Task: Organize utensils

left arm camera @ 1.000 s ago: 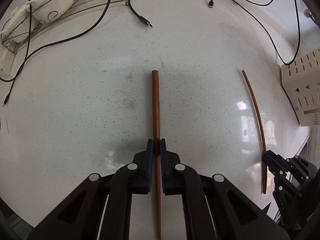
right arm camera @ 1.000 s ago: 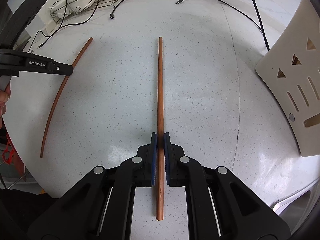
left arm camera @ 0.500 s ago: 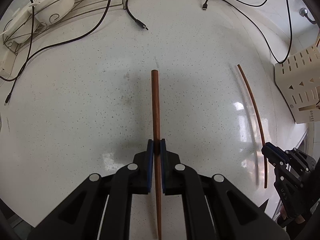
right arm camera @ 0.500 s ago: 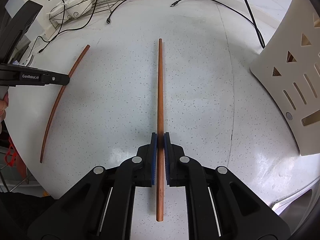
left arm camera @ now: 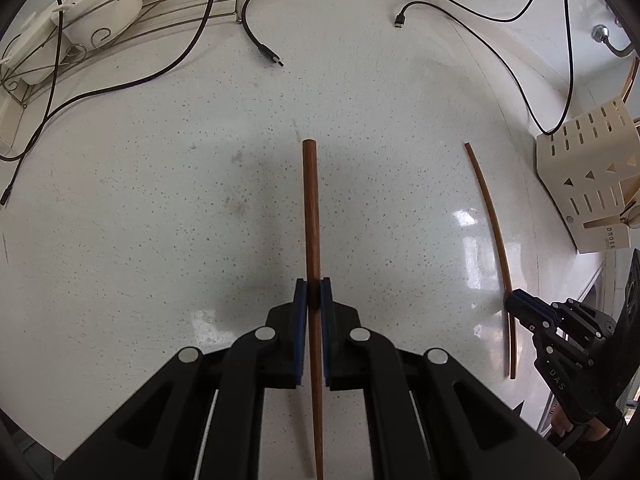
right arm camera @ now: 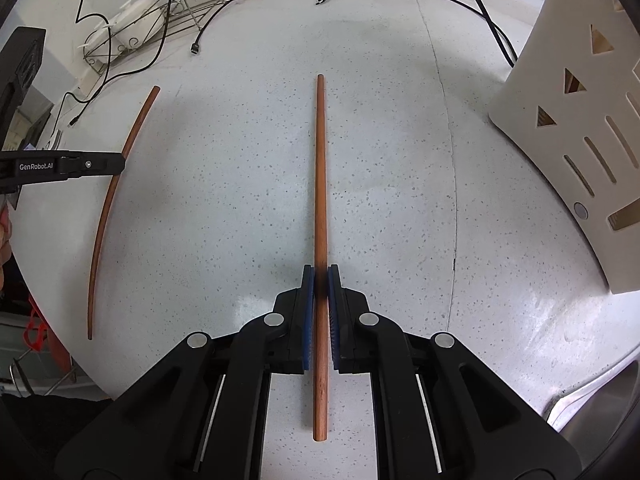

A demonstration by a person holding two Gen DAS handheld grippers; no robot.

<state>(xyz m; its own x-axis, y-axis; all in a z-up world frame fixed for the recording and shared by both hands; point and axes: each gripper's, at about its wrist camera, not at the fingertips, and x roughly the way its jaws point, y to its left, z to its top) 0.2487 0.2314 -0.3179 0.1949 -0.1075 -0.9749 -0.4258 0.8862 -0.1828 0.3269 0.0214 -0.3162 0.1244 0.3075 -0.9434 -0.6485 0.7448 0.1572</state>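
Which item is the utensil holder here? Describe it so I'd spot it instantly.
Start on the white speckled counter and look to its right edge. The cream utensil holder stands there, the only boxy thing, pierced with triangle and slot cut-outs, unlike the thin brown chopsticks.

Kitchen: speckled counter (left arm camera: 160, 200), dish rack (left arm camera: 132, 12)

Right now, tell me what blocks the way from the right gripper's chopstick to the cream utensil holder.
Nothing visible does. The right gripper is shut on its chopstick, and only bare countertop lies between it and the cream utensil holder.
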